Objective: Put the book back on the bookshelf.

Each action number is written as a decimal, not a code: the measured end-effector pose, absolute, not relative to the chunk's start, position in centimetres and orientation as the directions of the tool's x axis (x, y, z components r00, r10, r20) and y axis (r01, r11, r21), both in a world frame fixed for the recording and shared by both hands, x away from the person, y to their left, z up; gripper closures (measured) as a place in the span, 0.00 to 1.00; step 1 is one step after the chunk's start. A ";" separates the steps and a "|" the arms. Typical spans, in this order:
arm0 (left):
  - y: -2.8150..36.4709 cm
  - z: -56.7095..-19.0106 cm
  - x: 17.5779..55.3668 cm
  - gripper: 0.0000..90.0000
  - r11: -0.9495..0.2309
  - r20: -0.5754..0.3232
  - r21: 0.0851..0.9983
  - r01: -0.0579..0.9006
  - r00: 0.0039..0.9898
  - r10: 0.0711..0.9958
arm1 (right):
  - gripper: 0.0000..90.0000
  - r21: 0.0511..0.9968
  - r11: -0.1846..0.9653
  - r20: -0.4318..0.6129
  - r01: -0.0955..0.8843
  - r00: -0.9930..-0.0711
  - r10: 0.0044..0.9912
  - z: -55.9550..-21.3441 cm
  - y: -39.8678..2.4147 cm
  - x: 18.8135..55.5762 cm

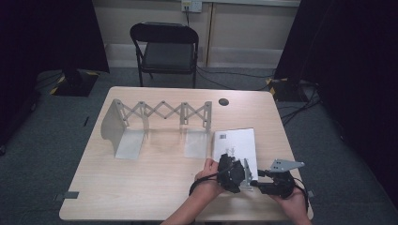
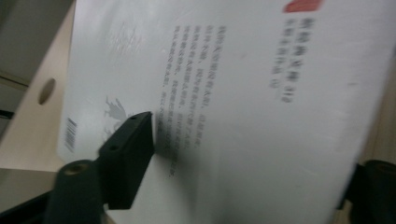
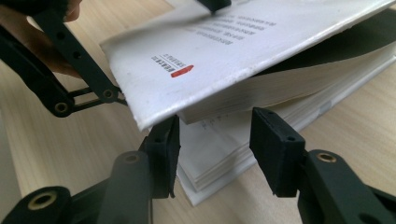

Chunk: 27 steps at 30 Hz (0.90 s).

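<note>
A white paperback book (image 1: 237,140) lies near the right front of the wooden table (image 1: 141,187). My left gripper (image 1: 242,171) reaches over its near end. In the left gripper view one pad (image 2: 130,149) presses on the printed cover (image 2: 233,93), and the other jaw sits under the book's edge at the far right. The cover (image 3: 224,51) and a sheaf of pages are lifted off the lower pages (image 3: 210,158). My right gripper (image 3: 219,144) stands open around the lower block's near corner, with a gap at its right pad (image 3: 275,149).
A grey fold-out rack (image 1: 159,112) with a scissor lattice and upright dividers stands at the table's back left. A dark cable hole (image 1: 223,101) is behind the book. A black folding chair (image 1: 166,51) stands beyond the far edge. Cables run across the floor at right.
</note>
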<state>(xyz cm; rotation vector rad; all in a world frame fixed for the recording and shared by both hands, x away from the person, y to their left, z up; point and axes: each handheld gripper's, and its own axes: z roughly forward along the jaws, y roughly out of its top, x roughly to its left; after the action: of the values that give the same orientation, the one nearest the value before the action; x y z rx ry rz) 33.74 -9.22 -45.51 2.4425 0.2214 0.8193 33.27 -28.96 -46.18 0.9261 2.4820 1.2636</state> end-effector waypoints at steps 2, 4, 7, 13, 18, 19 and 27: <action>-9.0 -45.0 33.8 0.38 -0.837 0.505 0.547 -0.015 0.804 0.315 | 0.46 0.802 0.419 0.092 0.426 -0.781 0.618 -46.1 -29.2 33.3; -8.9 -44.7 33.9 0.40 -0.840 0.500 0.542 -0.013 0.809 0.310 | 0.41 0.794 0.450 0.061 0.408 -0.790 0.609 -46.4 -29.5 33.2; -8.6 -44.2 34.0 0.42 -0.838 0.492 0.545 -0.013 0.814 0.308 | 0.35 0.784 0.502 0.015 0.366 -0.818 0.575 -47.1 -30.2 33.1; -8.3 -42.9 34.6 0.46 -0.852 0.482 0.524 -0.012 0.829 0.285 | 0.32 0.765 0.545 -0.002 0.342 -0.846 0.533 -48.0 -31.6 33.2; -8.0 -41.9 35.1 0.49 -0.839 0.455 0.544 0.001 0.839 0.296 | 0.29 0.747 0.586 -0.024 0.313 -0.869 0.494 -48.6 -31.5 33.3; -8.0 -41.6 35.2 0.49 -0.842 0.448 0.539 0.008 0.844 0.295 | 0.29 0.741 0.600 -0.039 0.301 -0.873 0.486 -48.7 -31.5 33.3; -8.2 -40.6 35.8 0.49 -0.850 0.423 0.526 0.035 0.856 0.297 | 0.27 0.727 0.628 -0.088 0.277 -0.870 0.485 -49.3 -30.9 33.5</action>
<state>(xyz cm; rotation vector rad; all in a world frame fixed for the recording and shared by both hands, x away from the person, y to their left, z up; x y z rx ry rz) 35.83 -8.24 -40.60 2.5151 0.2427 0.6851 33.52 -30.88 -49.31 0.6175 2.5766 1.0824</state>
